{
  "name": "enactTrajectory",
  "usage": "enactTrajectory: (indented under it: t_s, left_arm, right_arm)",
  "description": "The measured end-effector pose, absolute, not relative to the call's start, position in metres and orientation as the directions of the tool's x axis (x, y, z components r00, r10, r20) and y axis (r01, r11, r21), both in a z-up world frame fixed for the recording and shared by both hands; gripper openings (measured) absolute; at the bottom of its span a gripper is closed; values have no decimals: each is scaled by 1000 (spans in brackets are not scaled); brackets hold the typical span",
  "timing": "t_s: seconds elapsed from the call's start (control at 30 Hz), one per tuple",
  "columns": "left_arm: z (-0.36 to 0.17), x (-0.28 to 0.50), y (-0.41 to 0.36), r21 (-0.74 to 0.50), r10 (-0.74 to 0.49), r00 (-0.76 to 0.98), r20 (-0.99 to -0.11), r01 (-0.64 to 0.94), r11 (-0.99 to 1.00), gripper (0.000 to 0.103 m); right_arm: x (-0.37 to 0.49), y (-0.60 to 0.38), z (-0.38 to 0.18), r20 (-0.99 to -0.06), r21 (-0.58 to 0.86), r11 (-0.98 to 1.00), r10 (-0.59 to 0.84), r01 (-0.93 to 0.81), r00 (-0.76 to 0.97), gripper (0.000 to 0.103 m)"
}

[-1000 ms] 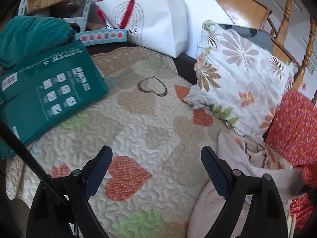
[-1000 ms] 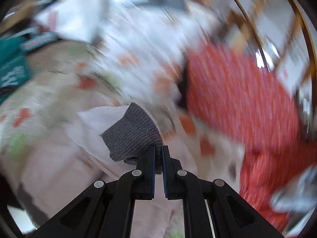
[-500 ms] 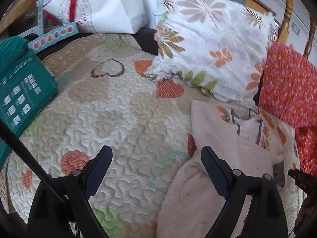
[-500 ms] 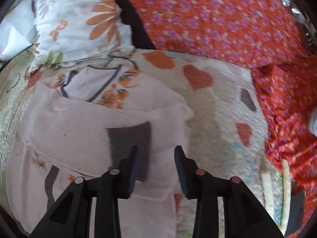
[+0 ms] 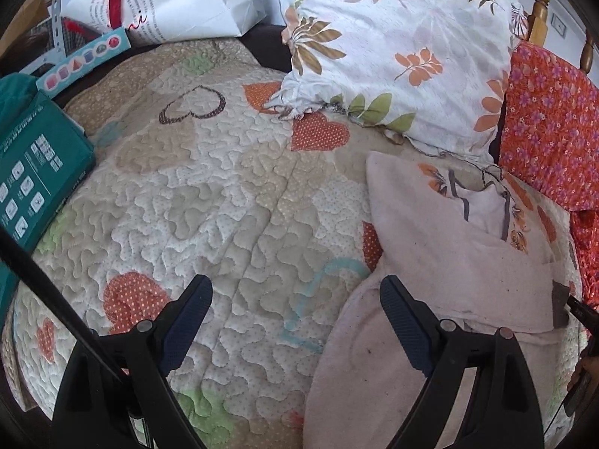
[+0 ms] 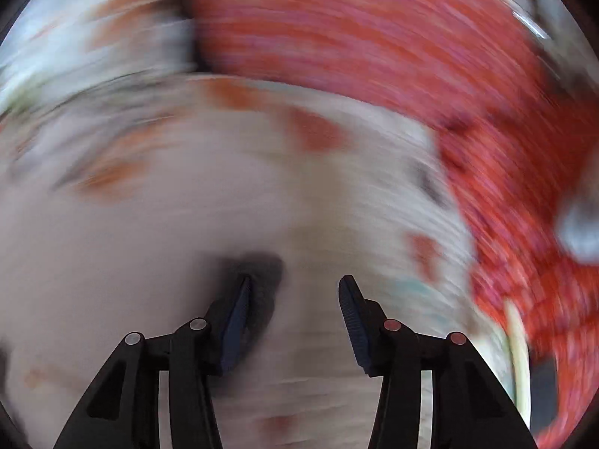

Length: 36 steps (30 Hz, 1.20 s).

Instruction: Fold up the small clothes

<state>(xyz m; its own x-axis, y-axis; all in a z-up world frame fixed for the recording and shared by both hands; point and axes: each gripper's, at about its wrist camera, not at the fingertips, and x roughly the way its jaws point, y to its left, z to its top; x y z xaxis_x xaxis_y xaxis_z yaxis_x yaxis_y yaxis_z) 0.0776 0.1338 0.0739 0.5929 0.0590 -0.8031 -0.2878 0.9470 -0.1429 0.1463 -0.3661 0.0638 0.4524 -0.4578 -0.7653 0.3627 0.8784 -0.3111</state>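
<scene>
Quilted bedspread (image 5: 232, 202) bears pale garment (image 5: 441, 262) — both grippers spread wide, left gripper (image 5: 295, 314), right gripper (image 6: 295, 299).

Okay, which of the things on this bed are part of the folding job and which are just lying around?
Job:
pink garment, with its grey cuff
left gripper, open
right gripper, open

Lying about:
floral pillow
red cloth
green box
white bag
quilt
</scene>
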Motion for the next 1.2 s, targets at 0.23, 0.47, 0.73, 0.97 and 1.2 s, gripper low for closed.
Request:
enactTrajectory:
  t_s: [0.23, 0.47, 0.73, 0.97, 1.2]
  left_arm:
    - [43, 66, 126, -177, -45, 525, -850, -204, 963, 90]
    - [11, 30, 123, -328, -219, 513, -830, -132, 936, 74]
    - [7, -29, 101, -524, -443, 487, -753, -36, 851, 60]
    - [3, -77, 81, -566, -481, 485, -730, -34, 824, 57]
    - [-1, -101, 74, -572, -470, 494, -732, -69, 818, 52]
  right_arm:
    - [53, -418, 66, -835, 309, 891, 88, 332, 543, 58]
    - [-17, -382, 24, -756, 554, 804, 375, 218, 537, 58]
    - [-58, -360, 7, -599, 761, 631, 590, 154, 541, 58]
    - [-103, -352, -9, -515, 839, 524, 676, 146, 527, 49]
    - [-128, -340, -11, -529, 827, 550, 685, 120, 501, 46]
